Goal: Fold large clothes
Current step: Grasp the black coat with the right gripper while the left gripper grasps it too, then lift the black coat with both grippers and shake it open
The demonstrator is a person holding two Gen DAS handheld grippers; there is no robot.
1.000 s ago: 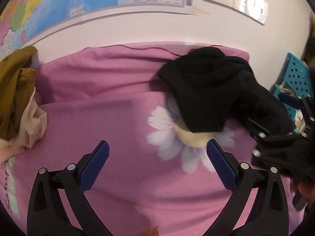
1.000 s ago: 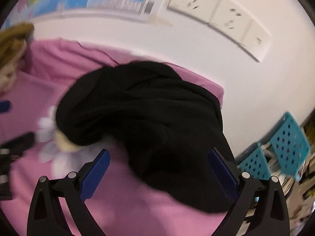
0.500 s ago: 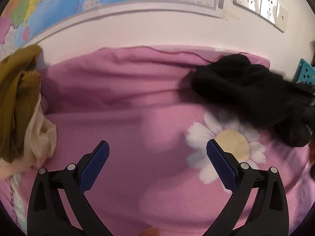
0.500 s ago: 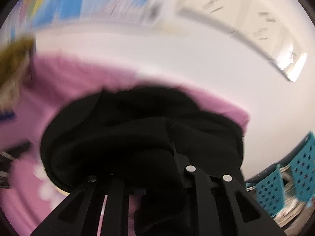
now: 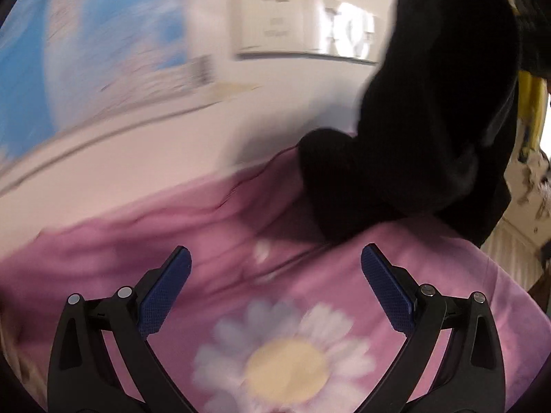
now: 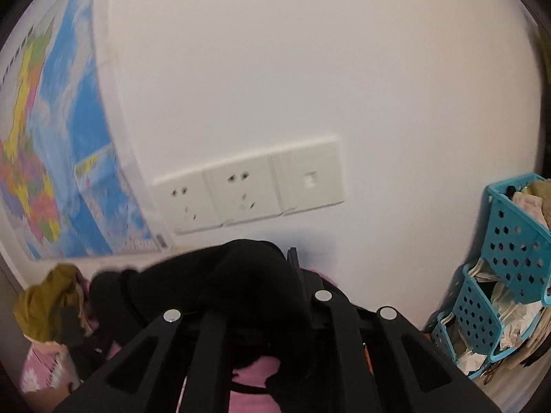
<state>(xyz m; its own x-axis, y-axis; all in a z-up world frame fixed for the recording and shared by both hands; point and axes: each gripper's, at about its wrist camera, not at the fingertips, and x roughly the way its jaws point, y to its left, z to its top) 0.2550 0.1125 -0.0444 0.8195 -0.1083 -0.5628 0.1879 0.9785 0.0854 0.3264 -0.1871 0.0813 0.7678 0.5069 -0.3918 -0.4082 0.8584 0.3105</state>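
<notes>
A pink bedsheet (image 5: 430, 275) with a daisy print (image 5: 286, 361) fills the ground below and ahead of the left gripper (image 5: 275, 268), whose blue-padded jaws stand wide apart with nothing between them. Up and to the right of that gripper hangs the black garment (image 5: 430, 120), lifted off the sheet: its long axis runs close to vertical, the top end high at the right, the lower end bunched and touching the sheet just ahead of the right-hand jaw.

The right gripper (image 6: 272, 323) is closing on the same black garment (image 6: 224, 285), the fabric clamped between its drawn-together jaws and heaped over them, so the pads themselves are hidden. From here the cloth drapes left and down from the gripper, toward the pink sheet glimpsed beneath.

Only the right wrist view shows what stands to the gripper's right: a stack of teal perforated baskets (image 6: 509, 241), the top one holding pale and tan cloth, the lower ones stuffed with crumpled white and light material that cannot be identified further. Far to the gripper's left, an olive-yellow garment (image 6: 48, 303) lies in a heap against the wall. Straight ahead and above is a row of white wall sockets (image 6: 248, 189), with a coloured wall map (image 6: 51, 155) to their left.

The left wrist view, heavily blurred, shows the map and sockets only as smears, but alone reveals the daisy and the garment's full hanging length.
</notes>
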